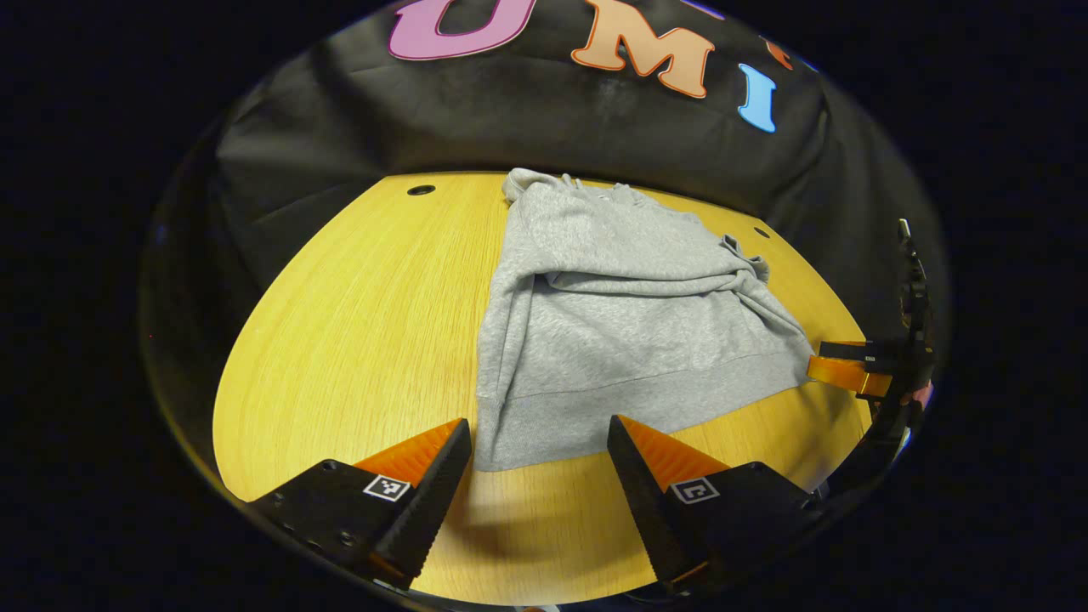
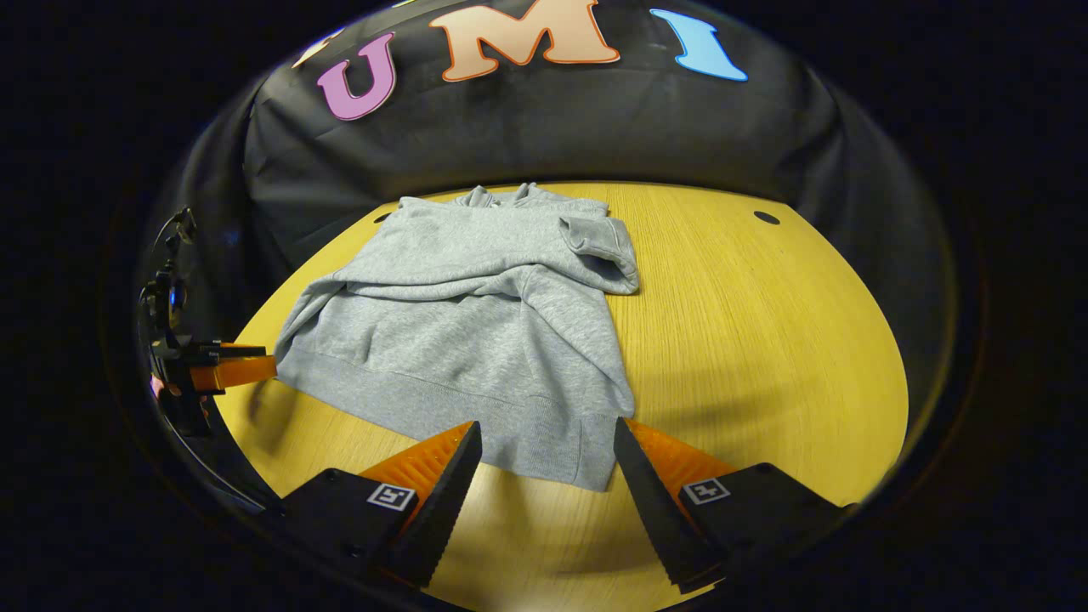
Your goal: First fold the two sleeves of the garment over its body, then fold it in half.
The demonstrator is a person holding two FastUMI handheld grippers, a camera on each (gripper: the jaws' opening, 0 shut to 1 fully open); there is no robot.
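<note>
Now both sleeves folded over garment (image 2: 476,331), grippers apart.

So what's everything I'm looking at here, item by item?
garment: one, grey, lying flat on the table, both sleeves already folded across its body, hem toward the grippers.
table: one, yellow wood grain, round-edged, under the garment.
holes: a few, dark, small, in the tabletop near its far edge.
booth wall: one, black cloth, behind the table.
left gripper: one, black and orange, fingers apart, at the hem's left corner.
right gripper: one, black and orange, fingers apart, at the hem's right corner.
</note>
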